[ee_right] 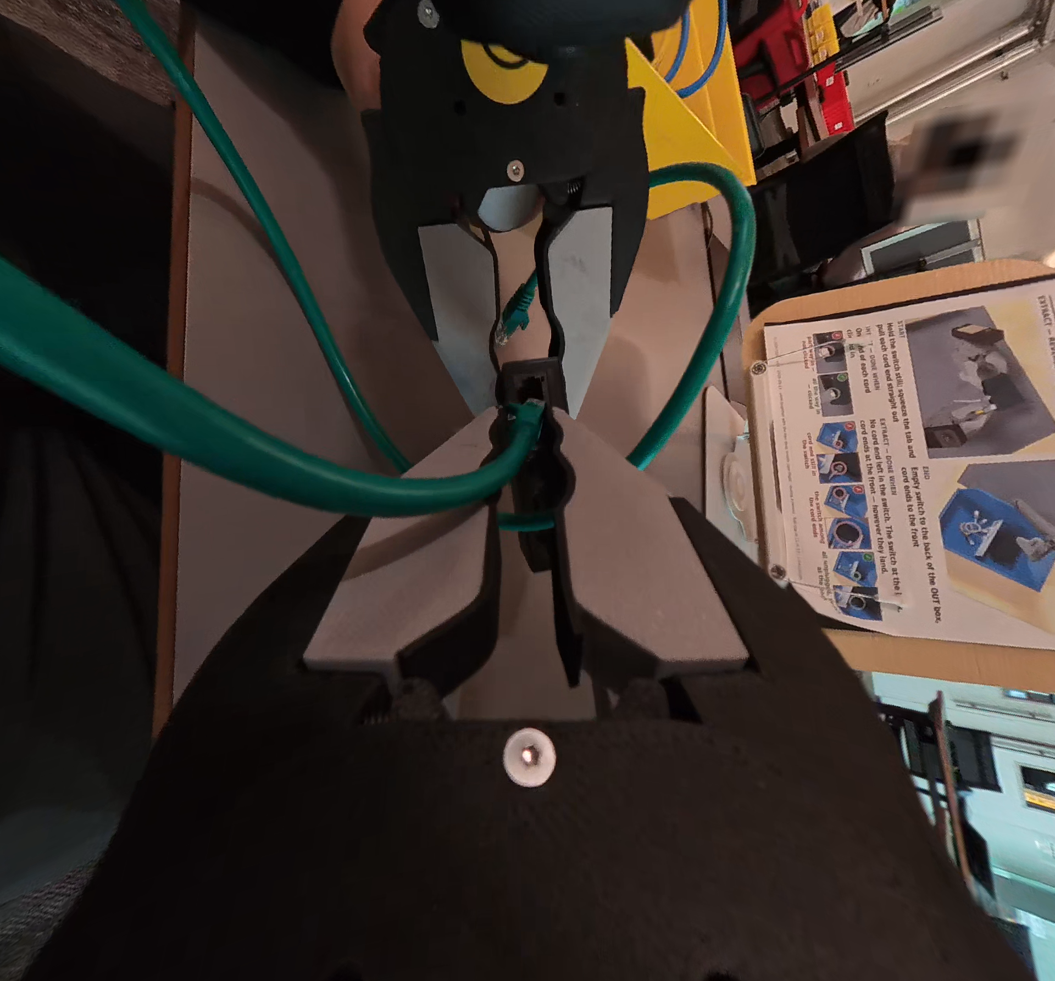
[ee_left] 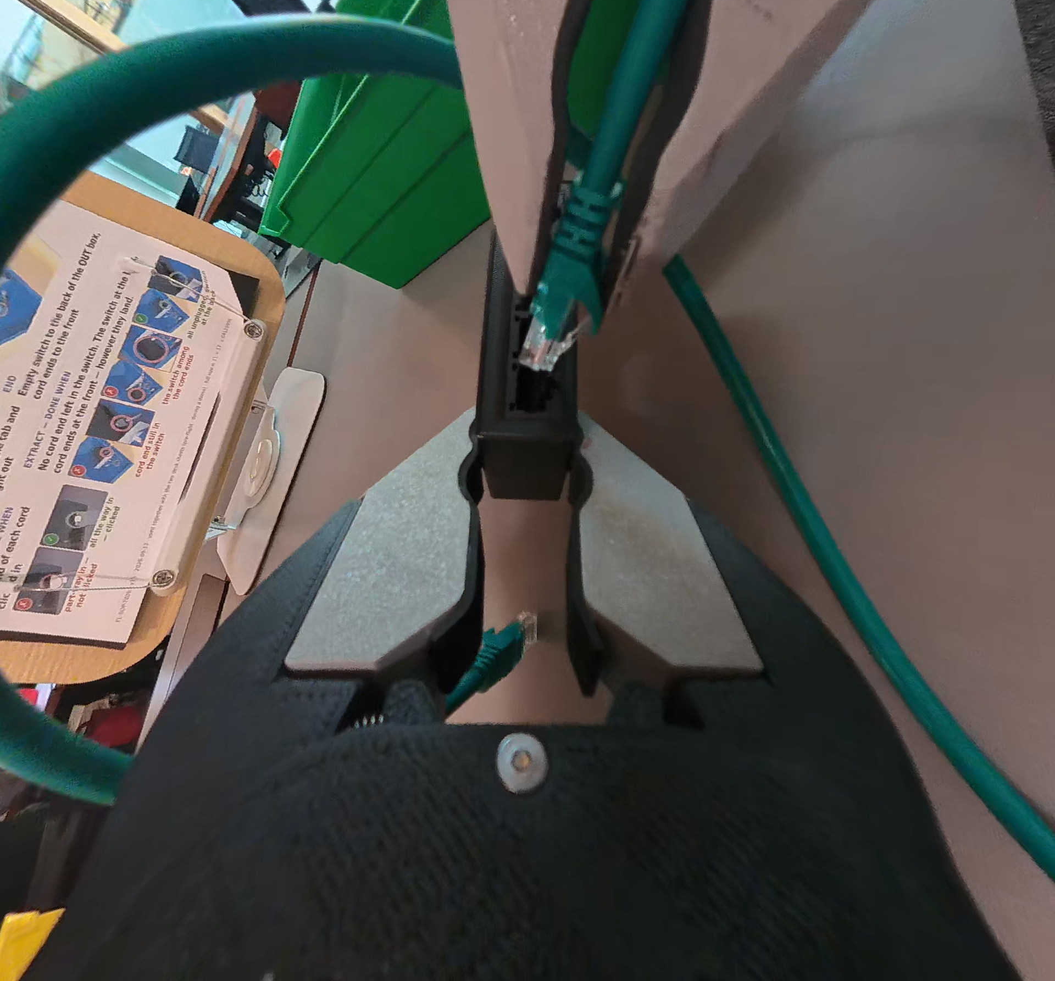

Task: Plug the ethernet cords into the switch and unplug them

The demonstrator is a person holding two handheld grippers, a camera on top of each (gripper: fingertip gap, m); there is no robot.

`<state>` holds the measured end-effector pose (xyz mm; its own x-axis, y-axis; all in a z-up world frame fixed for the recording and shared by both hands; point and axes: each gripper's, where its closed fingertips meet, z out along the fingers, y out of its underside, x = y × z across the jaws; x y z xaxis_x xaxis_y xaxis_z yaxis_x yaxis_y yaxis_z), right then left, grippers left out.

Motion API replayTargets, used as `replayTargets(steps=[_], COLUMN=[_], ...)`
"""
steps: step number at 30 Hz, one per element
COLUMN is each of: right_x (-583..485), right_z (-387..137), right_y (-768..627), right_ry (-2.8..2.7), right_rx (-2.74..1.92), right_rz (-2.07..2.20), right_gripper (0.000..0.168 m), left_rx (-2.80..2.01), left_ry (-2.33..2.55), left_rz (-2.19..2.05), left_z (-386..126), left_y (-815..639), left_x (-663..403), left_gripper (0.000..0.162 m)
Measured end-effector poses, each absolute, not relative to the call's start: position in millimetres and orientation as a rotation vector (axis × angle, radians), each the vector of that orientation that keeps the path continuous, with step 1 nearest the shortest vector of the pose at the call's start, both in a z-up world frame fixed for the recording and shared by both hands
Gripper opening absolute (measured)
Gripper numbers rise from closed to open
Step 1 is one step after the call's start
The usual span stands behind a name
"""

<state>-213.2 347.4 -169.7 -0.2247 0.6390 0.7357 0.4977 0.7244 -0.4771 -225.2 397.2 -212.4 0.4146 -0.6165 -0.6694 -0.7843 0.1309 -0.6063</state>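
Matt black plastic switch [ee_left: 524, 434]; smooth rubbery green ethernet cord [ee_left: 856, 582]; clear glossy plug [ee_left: 545, 340]; glossy green plastic bin [ee_left: 377, 154]; printed paper sheet [ee_left: 108, 417].

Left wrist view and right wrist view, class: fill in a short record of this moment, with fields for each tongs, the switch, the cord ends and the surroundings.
left tongs: shut on the black switch, gripping its near end
right tongs: shut on the green cord just behind its plug
held plug: clear tip at a port, not seated
second cord end: loose on the table
surroundings: green bin; instruction sheet
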Motion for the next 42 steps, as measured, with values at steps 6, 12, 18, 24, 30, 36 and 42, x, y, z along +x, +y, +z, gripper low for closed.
replayTargets(steps=[6, 12, 18, 24, 30, 36, 42], right_x=[-199, -201, -203, -210, -218, -214, -205], right_z=[-177, -180, -178, -165, -170, -167, -182], right_y=[360, 363, 359, 365, 360, 361, 369], right_ry=[-1.916, -1.879, -1.848, -1.715, -1.697, -1.704, -1.803], right_rx=[-0.955, -1.002, -1.040, -1.275, -1.416, -1.399, -1.326], right_rz=[0.151, 0.325, 0.521, 0.755, 0.811, 0.809, 0.602], right_gripper=[0.009, 0.009, 0.009, 0.009, 0.009, 0.010, 0.009], left_rx=[-1.532, -1.501, -1.584, -1.679, -1.765, -1.662, -1.653], left_ry=[1.301, 1.265, 1.238, 1.156, 1.161, 1.241, 1.280], left_rz=[0.127, -0.096, -0.139, -0.292, -0.161, 0.047, -0.107], left_z=[-208, -191, -198, -200, -221, -215, -211], left_y=[388, 374, 379, 381, 394, 394, 379], left_x=[-219, -212, -229, -231, -230, -240, -244], left_gripper=[0.024, 0.024, 0.025, 0.029, 0.039, 0.029, 0.028])
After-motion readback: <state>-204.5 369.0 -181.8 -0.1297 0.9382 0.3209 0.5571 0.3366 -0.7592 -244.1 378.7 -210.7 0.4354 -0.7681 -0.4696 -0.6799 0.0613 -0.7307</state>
